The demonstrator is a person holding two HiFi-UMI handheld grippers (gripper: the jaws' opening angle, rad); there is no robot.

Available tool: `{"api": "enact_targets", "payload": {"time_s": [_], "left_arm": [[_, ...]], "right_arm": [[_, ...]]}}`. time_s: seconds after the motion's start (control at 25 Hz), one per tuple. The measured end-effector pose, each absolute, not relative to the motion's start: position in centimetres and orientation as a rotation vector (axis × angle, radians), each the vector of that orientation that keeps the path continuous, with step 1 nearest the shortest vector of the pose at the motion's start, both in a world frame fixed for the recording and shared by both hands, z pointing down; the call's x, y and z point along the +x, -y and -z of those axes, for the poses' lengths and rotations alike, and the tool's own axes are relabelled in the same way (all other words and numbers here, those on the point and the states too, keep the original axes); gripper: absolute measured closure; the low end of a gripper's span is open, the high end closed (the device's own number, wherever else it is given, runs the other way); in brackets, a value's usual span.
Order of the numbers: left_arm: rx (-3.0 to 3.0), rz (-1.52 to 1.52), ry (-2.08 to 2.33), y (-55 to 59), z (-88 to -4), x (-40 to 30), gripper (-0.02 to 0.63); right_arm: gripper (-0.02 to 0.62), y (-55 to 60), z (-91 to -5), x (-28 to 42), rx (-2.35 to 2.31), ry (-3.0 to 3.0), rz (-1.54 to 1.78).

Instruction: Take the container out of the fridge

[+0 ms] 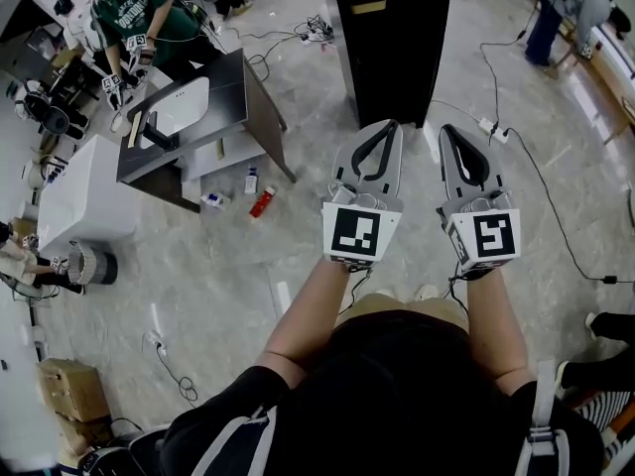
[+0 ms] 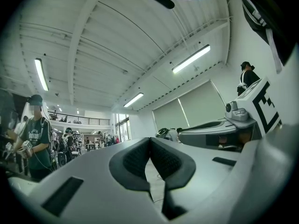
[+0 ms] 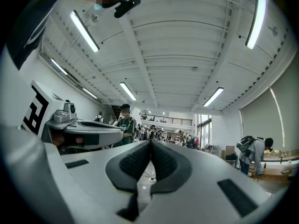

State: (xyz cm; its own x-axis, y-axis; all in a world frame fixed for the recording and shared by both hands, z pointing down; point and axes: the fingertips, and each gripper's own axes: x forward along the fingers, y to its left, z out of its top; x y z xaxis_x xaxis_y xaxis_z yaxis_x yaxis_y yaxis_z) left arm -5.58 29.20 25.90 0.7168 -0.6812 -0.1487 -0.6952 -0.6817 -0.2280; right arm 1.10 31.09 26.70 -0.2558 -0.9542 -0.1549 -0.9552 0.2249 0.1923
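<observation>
You hold the grey left gripper point(image 1: 390, 127) and the grey right gripper point(image 1: 449, 130) side by side in front of your chest, near each other but apart, each with its black-and-white marker cube facing up at you. Both point out over the pale marbled floor point(image 1: 298, 256) towards a tall black cabinet point(image 1: 392, 43) that looks like the fridge, standing well ahead near the floor's far edge.

In the left gripper view your left jaws are fully closed, the dark ribbed pads point(image 2: 138, 160) meeting at the tips with nothing between them. In the right gripper view the right jaws are closed the same way, pads point(image 3: 135, 164) together and empty.

The container cannot be seen in any view, and the cabinet shows you only flat dark sides.

Off to your left a dark-topped surface point(image 1: 233, 92) stands on the floor, with a small red bottle point(image 1: 262, 202) and a small white bottle point(image 1: 251, 180) lying on the floor just beside its near corner. A person in a green shirt point(image 1: 129, 13) stands beyond its far edge. A white power strip point(image 1: 493, 130) lies on the floor right of the cabinet.
</observation>
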Motion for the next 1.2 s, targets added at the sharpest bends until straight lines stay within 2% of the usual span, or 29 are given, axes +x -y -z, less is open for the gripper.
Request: {"api": "enact_targets", "payload": {"time_s": [0.8, 1.2], "left_arm": [[-2.610, -0.081, -1.160, -24.3, -28.3, -8.5, 0.583], [-2.552, -0.059, -1.196, -18.0, -28.6, -6.5, 0.583]], "right_arm": [[0.560, -25.4, -28.5, -1.0, -1.849, -2.481, -0.452], [0.560, -18.5, -29.0, 1.1, -1.769, -2.489, -0.446]]}}
